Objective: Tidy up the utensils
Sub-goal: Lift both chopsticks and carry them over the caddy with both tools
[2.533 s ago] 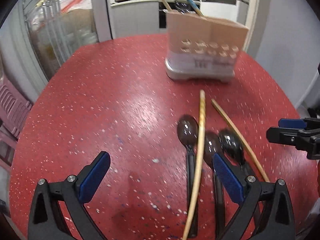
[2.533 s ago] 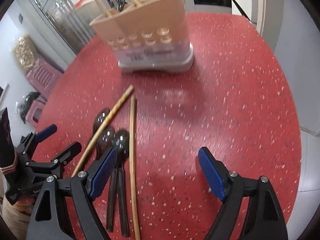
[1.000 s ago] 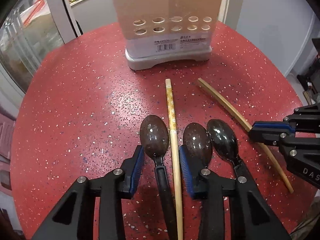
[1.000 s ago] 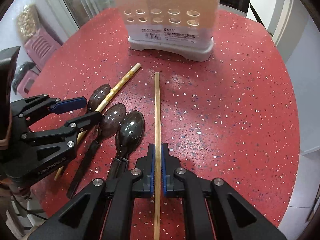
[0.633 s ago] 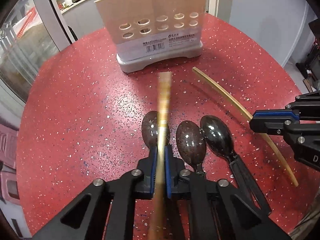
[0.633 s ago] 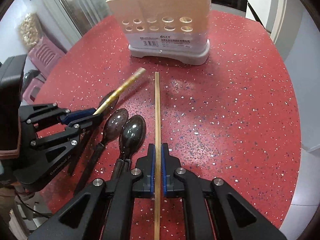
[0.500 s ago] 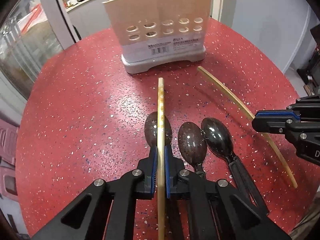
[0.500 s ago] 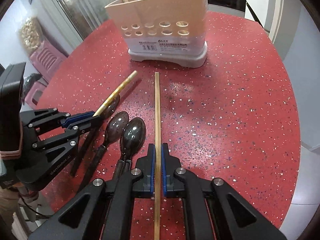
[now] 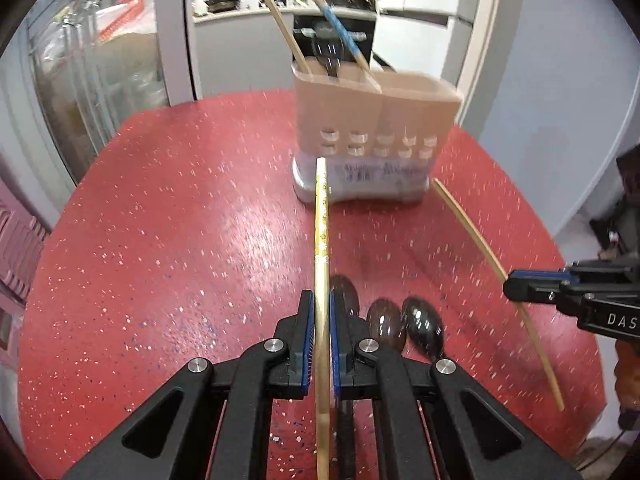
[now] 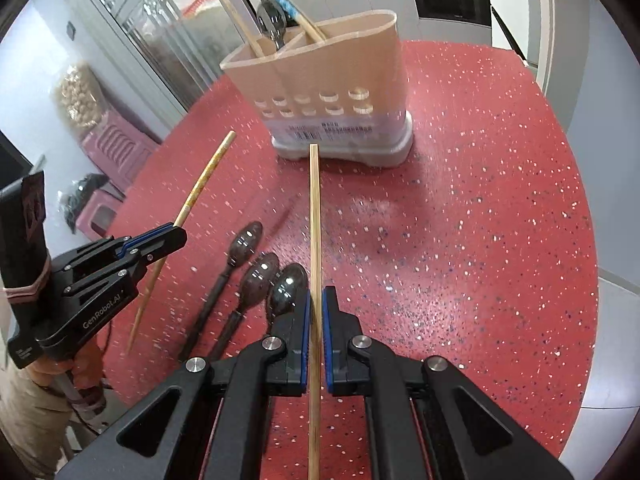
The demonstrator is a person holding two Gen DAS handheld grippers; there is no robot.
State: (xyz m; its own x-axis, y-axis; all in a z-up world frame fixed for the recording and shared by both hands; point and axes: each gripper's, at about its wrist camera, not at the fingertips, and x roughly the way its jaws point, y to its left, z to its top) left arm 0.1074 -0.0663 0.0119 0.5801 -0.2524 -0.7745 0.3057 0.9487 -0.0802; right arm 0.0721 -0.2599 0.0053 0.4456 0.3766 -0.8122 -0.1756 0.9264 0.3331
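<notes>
My left gripper (image 9: 319, 304) is shut on a patterned yellow chopstick (image 9: 321, 216) and holds it lifted, tip toward the beige utensil holder (image 9: 376, 120). My right gripper (image 10: 315, 300) is shut on a plain wooden chopstick (image 10: 315, 216), also lifted and aimed at the holder (image 10: 332, 80). Three dark spoons (image 10: 256, 276) lie side by side on the red table (image 10: 480, 220), below and between the grippers. The holder contains a chopstick, a dark spoon and a blue-handled utensil.
The red speckled round table (image 9: 160, 240) drops off at its edge on all sides. Pink stools (image 10: 116, 148) stand off the left side. A glass cabinet (image 9: 92, 72) and kitchen counters stand behind the holder.
Both grippers closed on their chopsticks and lifted them off the table. They have since risen and tilted up toward the holder. The spoons have not moved.
</notes>
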